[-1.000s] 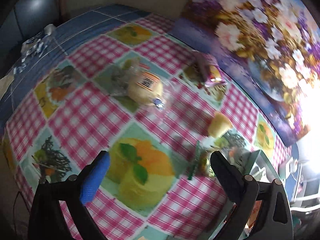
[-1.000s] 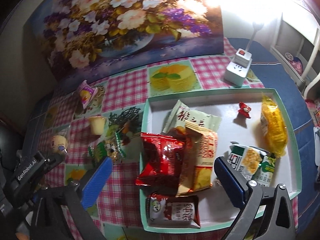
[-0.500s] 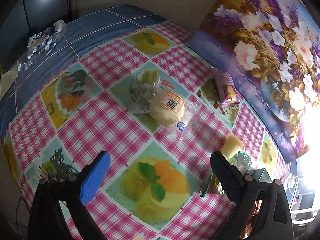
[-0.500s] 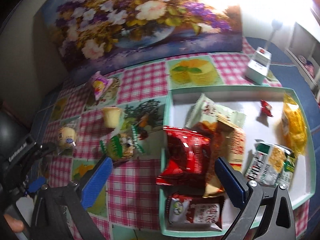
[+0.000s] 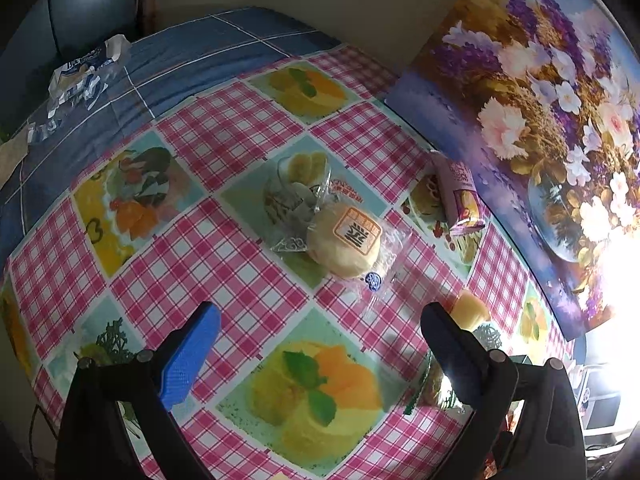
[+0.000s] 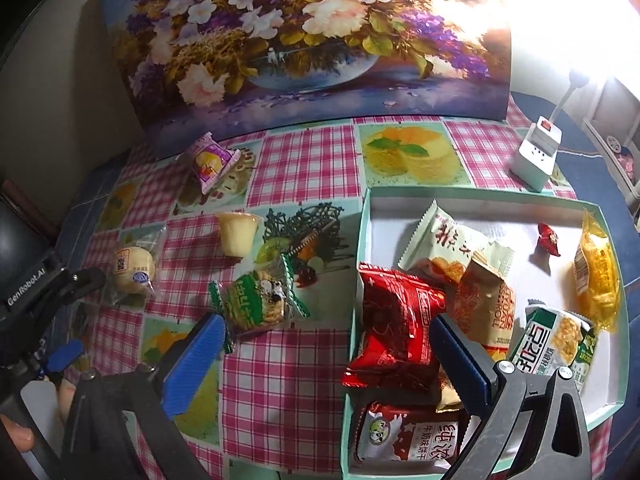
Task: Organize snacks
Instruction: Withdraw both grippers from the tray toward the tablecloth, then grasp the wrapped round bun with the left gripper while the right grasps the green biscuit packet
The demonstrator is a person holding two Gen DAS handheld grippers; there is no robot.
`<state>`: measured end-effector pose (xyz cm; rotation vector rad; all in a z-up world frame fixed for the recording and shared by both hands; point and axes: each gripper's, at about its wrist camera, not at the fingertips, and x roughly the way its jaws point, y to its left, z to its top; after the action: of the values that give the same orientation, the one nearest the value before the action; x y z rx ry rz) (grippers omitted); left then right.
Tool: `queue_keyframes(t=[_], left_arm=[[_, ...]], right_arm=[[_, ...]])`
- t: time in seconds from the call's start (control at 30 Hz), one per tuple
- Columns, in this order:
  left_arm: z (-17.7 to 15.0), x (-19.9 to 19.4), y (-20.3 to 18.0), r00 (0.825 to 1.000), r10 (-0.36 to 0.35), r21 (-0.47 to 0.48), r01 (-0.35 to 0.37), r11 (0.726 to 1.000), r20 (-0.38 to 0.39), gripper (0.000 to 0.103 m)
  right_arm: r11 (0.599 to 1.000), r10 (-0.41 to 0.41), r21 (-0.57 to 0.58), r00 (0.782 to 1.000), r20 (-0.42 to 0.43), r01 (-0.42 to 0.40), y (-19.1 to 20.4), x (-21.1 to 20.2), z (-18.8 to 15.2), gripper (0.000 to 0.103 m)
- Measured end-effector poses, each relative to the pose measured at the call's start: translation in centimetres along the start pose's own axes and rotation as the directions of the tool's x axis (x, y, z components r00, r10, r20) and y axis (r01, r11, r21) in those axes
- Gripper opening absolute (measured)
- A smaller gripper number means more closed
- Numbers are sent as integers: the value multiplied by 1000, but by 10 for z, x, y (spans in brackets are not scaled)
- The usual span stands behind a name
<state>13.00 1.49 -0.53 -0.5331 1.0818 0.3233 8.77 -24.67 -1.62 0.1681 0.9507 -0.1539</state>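
A round yellow pastry in clear wrap (image 5: pixel 344 240) lies on the checked tablecloth, just ahead of my open, empty left gripper (image 5: pixel 320 320); it also shows in the right wrist view (image 6: pixel 134 268). A pink packet (image 5: pixel 460 196) and a yellow jelly cup (image 5: pixel 470 312) lie to its right. My right gripper (image 6: pixel 328 332) is open and empty, over the table between a green packet (image 6: pixel 258 300) and the mint tray (image 6: pixel 472 194). The tray holds several snacks, with a red bag (image 6: pixel 394 328) at its left side.
A flower painting (image 6: pixel 304 40) leans at the back of the table. A white power strip (image 6: pixel 538 156) stands behind the tray. A crumpled blue-white wrapper (image 5: pixel 80 76) lies on the blue cloth at the far left. The left gripper body (image 6: pixel 36 292) shows at the left edge.
The left view has shifted so the wrapped pastry sits more central and closer ahead. The right gripper has moved left, with the tray sliding right in view. Both stay open.
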Motion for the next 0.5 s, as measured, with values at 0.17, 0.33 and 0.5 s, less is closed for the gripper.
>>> queue_keyframes(t=[0.17,0.33,0.5], left_arm=[[5,-2,0,1000,-21,-3,21,1000,17,100],[11,-2,-7,998,-45,36,44,998,37,100],[11,2,-17,997,-71,87,69,994,18,100]], right_arm=[[1000,18,-24,1000,9,-18,5,-6,14,103],[999,34,-28,999,-6,-34,9,-8,33,103],[996,68,-58,995,-73,-72,23,3,44,103]])
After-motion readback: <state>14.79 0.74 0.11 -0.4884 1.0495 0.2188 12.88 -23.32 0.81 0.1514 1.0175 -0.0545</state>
